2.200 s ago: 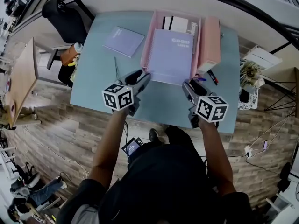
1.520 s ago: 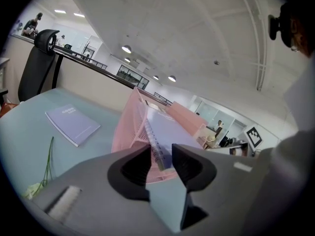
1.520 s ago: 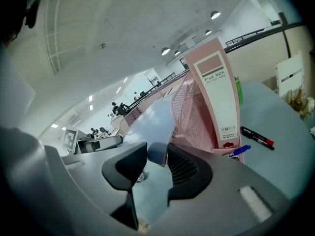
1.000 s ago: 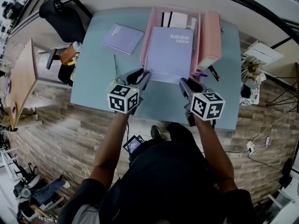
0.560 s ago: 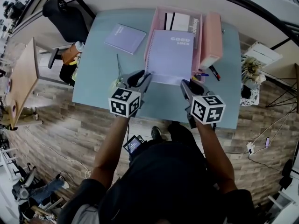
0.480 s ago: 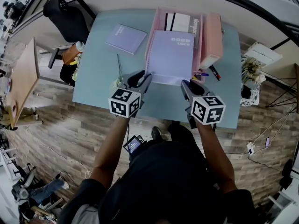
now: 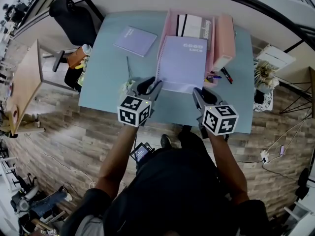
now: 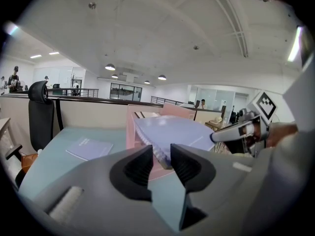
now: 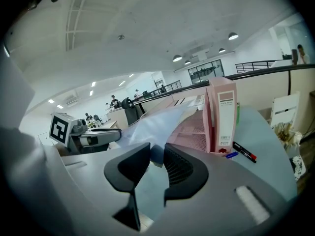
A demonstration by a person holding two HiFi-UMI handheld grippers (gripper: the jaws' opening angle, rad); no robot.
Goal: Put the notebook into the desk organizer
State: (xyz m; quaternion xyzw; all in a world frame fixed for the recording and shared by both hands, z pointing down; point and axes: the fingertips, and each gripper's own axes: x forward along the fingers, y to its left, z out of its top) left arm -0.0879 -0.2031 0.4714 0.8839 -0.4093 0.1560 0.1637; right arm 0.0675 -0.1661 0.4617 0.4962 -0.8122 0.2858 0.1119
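Notebook point(image 7: 182, 63): purple, spiral-bound, cover up. It is off the worktop point(image 7: 106, 82), carried by its two near corners. Its far part lies over the pink organizer point(image 7: 164, 36); the near edge overhangs the organizer's open front. Whether the far edge touches the tray floor I cannot tell.

Left claw point(image 8: 161, 154): closed on the near corner at the spiral side, coils between the pads. Right claw point(image 9: 156, 154): closed on the opposite near corner, cover pinched between the pads. Both point slightly downward toward the organizer.

Organizer: already holds papers at the far end point(image 7: 194, 23). A pink file box point(image 7: 222, 38) stands against its right side. Pens point(image 7: 219, 76) lie on the worktop just in front of the box. A second notebook point(image 7: 136, 41) lies flat to the left, well apart, untouched.

Step in hand (judgement): insertion, roughly halfway. The notebook is aligned with the tray and partly in, not yet seated.

Next move (judgement):
- push both claws forward together so the notebook slides square between the side walls;
- lower the near edge until it lies flat;
- release both corners only once it rests inside.

Watch: uneven advance would skew the notebook against the left wall or the box side. The spiral may catch on the tray lip.
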